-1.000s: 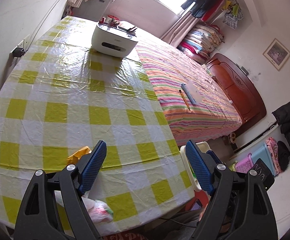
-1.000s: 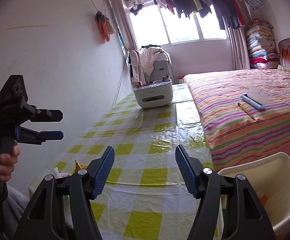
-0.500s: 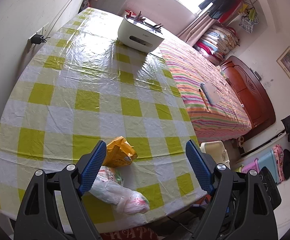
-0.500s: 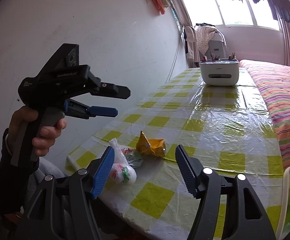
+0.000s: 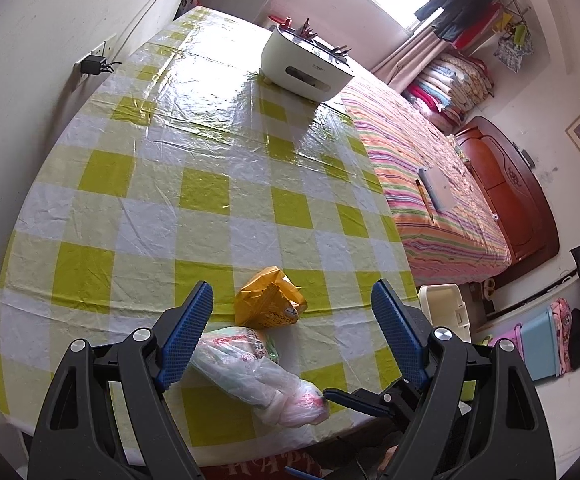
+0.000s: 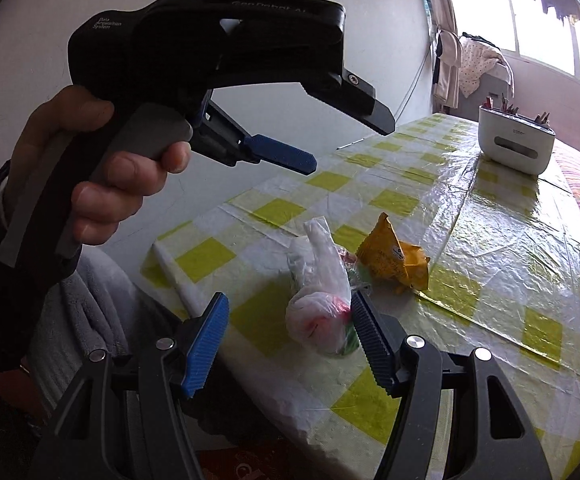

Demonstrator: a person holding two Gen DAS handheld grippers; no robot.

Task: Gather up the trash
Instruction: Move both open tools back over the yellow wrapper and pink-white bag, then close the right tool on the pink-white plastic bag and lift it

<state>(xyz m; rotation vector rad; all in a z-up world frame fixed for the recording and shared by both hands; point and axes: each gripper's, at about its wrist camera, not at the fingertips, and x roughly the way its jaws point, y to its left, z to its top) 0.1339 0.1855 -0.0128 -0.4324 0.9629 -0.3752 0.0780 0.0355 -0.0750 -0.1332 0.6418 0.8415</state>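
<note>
Over table edge, both tongs spread wide & empty: right tongs [image 6: 290, 336] w/ one pad beside plastic bag [image 6: 320, 300], left tongs [image 5: 292, 320] above wrapper [image 5: 269, 304].

Your left gripper [image 5: 292, 320] is matte black plastic with skeletal triangular cut-outs in each arm, silver round screw heads at the pivots, and blue pads [image 5: 187, 334] textured in a fine grid. Your right gripper [image 6: 290, 344] is built the same way, though its pads [image 6: 205, 346] show ridged ribs. At ten o'clock in the right wrist view, your left hand [image 6: 101, 172] is bare-skinned, wrapped round a grey handle, with a dark sleeve at the wrist. The housing carries small white lettering.
</note>
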